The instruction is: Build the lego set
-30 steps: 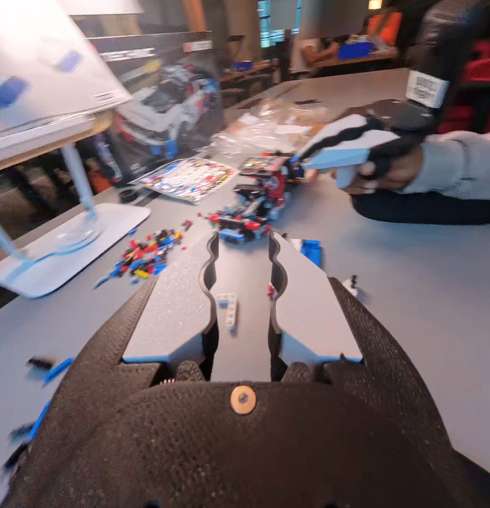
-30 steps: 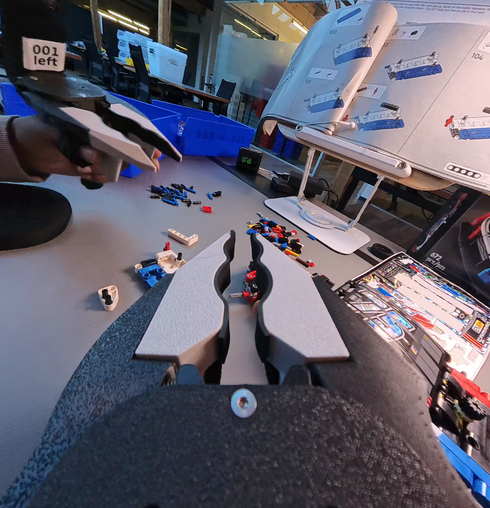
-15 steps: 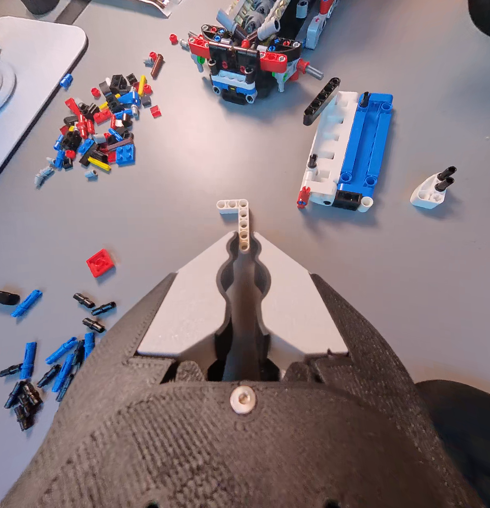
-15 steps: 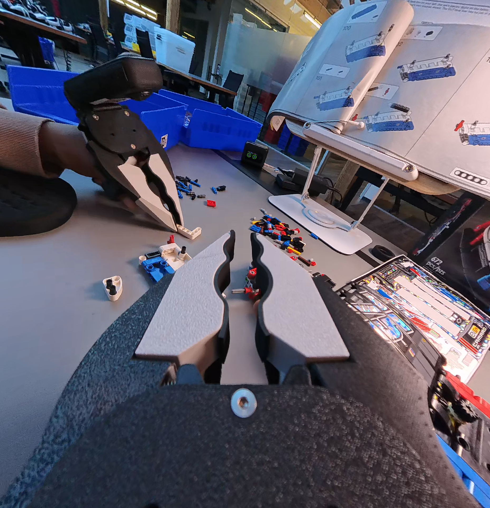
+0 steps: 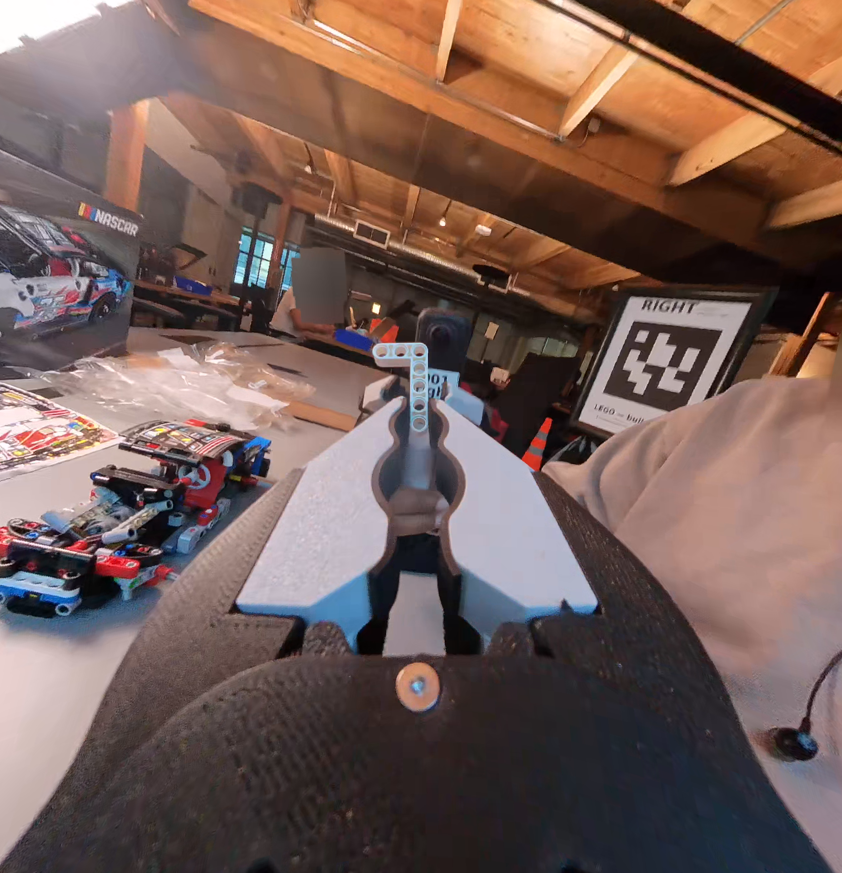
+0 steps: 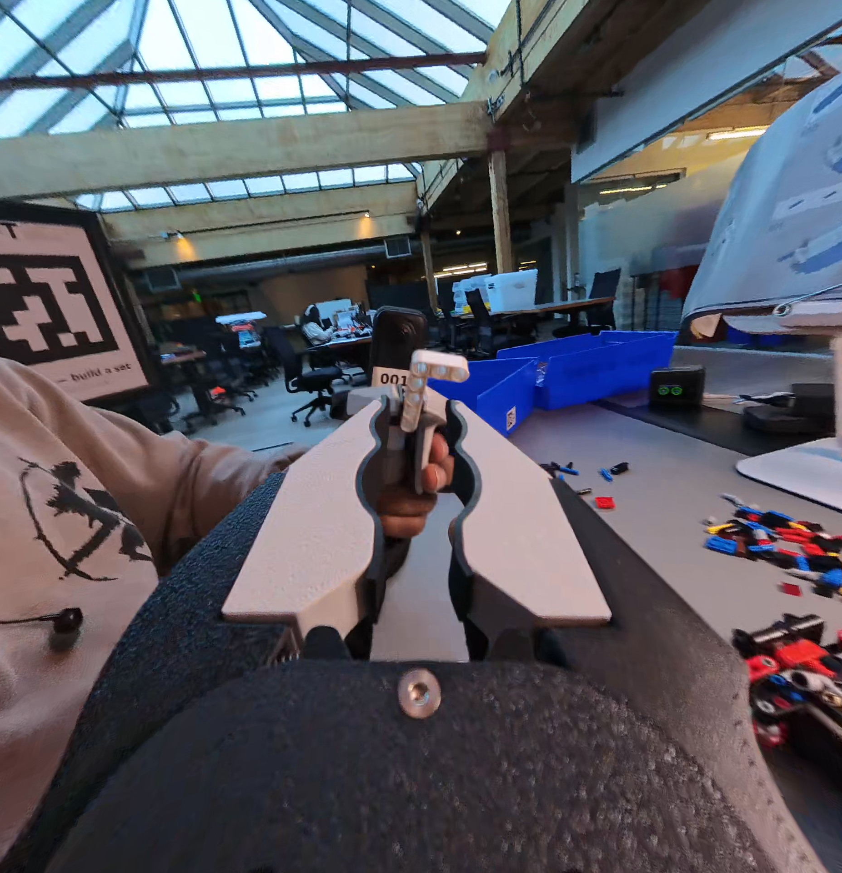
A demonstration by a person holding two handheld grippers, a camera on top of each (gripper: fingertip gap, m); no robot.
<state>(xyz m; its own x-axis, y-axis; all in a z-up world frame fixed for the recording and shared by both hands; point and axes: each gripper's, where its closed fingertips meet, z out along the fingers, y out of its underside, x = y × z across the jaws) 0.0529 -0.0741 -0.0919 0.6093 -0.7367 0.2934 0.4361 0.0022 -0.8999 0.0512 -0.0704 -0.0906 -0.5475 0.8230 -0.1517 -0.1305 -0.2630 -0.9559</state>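
My left gripper (image 5: 418, 412) is shut on the long leg of a white L-shaped beam (image 5: 415, 373) and holds it upright in the air, short leg on top. My right gripper (image 6: 416, 406) faces it, open, its fingertips on either side of the beam (image 6: 431, 378) without touching it. In the left wrist view the right gripper's grey fingers (image 5: 467, 402) show just behind the beam. The partly built red, black and blue car (image 5: 126, 510) stands on the grey table (image 5: 41, 685) to the left, and shows in the right wrist view (image 6: 806, 671).
A pile of loose small pieces (image 6: 797, 543) lies on the table at the right. The book stand's white base (image 6: 806, 472) and blue bins (image 6: 575, 368) are beyond. A sticker sheet (image 5: 27, 434), clear bags (image 5: 173, 378) and the set's box (image 5: 55, 283) sit at left. Left and right tips are no more than a few centimetres apart.
My left gripper closed on the L-shaped beam on the table, lifted it and turned upward. My right gripper rose from the table, turned to face the left one and opened wider.
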